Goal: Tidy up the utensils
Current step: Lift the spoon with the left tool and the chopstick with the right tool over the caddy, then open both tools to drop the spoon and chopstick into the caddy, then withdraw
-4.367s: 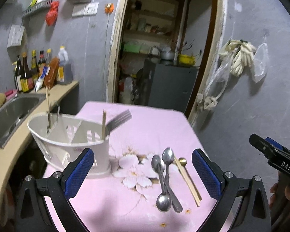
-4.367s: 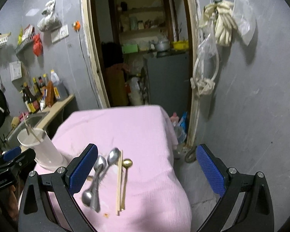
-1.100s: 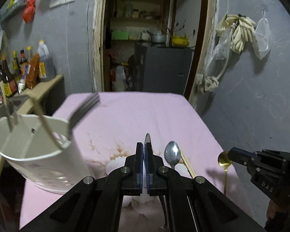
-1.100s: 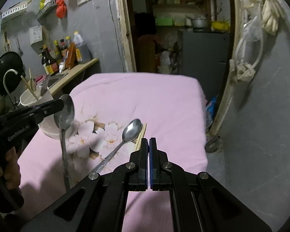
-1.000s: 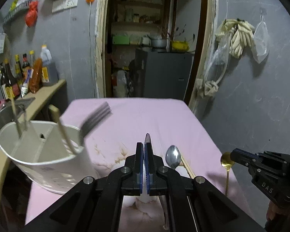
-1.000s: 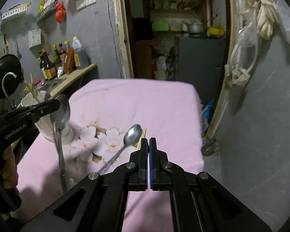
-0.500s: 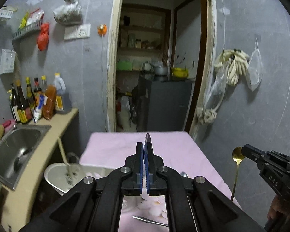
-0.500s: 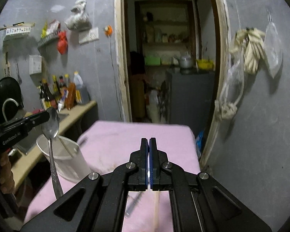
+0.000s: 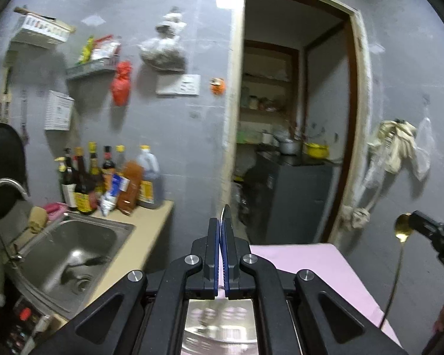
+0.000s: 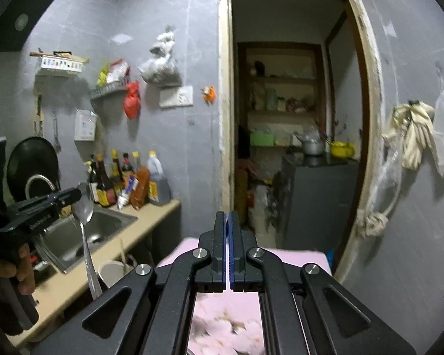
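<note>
My left gripper (image 9: 221, 227) is shut on a silver spoon (image 10: 84, 207), which hangs handle-down from its tip in the right wrist view; only the spoon's edge (image 9: 225, 211) shows between the pads in the left wrist view. My right gripper (image 10: 228, 224) is shut on a gold spoon (image 9: 403, 230) that hangs handle-down at the right of the left wrist view. Both are raised high above the pink table (image 9: 305, 259). The white utensil holder (image 10: 112, 269) stands at the table's left edge, with a chopstick in it.
A steel sink (image 9: 71, 251) with a tap lies on the beige counter (image 9: 151, 233) to the left. Several sauce bottles (image 9: 109, 177) stand at the counter's back. An open doorway (image 9: 290, 148) is ahead. Gloves and bags (image 9: 396, 145) hang on the right wall.
Both grippers have risen and tilted upward with their spoons. The table and utensil holder have dropped low in both views, and the wall and doorway now fill them.
</note>
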The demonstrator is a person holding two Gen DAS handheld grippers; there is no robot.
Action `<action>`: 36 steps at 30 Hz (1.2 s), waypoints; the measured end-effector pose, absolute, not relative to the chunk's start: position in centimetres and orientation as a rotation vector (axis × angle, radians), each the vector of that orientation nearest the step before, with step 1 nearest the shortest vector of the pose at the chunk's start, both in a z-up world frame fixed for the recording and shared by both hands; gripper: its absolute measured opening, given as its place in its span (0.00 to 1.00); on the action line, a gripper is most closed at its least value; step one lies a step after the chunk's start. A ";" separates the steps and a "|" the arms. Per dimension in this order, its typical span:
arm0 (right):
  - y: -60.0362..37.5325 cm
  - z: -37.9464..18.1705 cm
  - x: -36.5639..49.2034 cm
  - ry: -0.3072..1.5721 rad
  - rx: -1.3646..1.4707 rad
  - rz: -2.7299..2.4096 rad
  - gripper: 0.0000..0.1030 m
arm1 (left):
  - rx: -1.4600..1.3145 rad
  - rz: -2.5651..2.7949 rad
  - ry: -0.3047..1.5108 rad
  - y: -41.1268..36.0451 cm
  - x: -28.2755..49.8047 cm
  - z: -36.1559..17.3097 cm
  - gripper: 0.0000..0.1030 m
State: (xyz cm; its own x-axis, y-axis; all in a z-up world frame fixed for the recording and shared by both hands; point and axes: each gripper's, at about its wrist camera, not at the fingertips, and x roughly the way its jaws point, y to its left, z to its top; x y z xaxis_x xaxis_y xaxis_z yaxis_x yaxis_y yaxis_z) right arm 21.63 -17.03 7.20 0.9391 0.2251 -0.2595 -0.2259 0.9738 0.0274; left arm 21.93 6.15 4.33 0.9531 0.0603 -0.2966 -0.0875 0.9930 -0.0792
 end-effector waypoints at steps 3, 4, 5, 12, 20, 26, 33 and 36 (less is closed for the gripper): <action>-15.3 7.9 22.4 0.237 -0.015 0.249 0.01 | -0.095 0.122 0.290 8.4 22.5 4.3 0.02; -14.6 7.9 22.7 0.232 -0.020 0.255 0.01 | -0.098 0.138 0.291 9.1 22.8 4.2 0.02; -13.8 7.9 23.0 0.225 -0.024 0.254 0.01 | -0.098 0.151 0.293 9.7 23.1 4.1 0.02; -10.3 6.2 24.5 0.211 -0.060 0.195 0.01 | -0.085 0.225 0.310 12.4 24.6 2.1 0.02; -8.3 3.2 26.5 0.267 -0.080 0.136 0.01 | -0.083 0.271 0.308 12.8 26.4 0.5 0.02; -8.1 1.0 27.9 0.312 -0.067 0.095 0.01 | -0.084 0.267 0.313 12.5 27.8 -0.9 0.02; -7.2 -0.4 28.9 0.331 -0.090 0.085 0.02 | -0.072 0.294 0.322 12.2 28.2 -2.7 0.02; -6.8 -1.0 29.1 0.341 -0.102 0.085 0.02 | -0.062 0.303 0.319 12.0 28.1 -3.2 0.02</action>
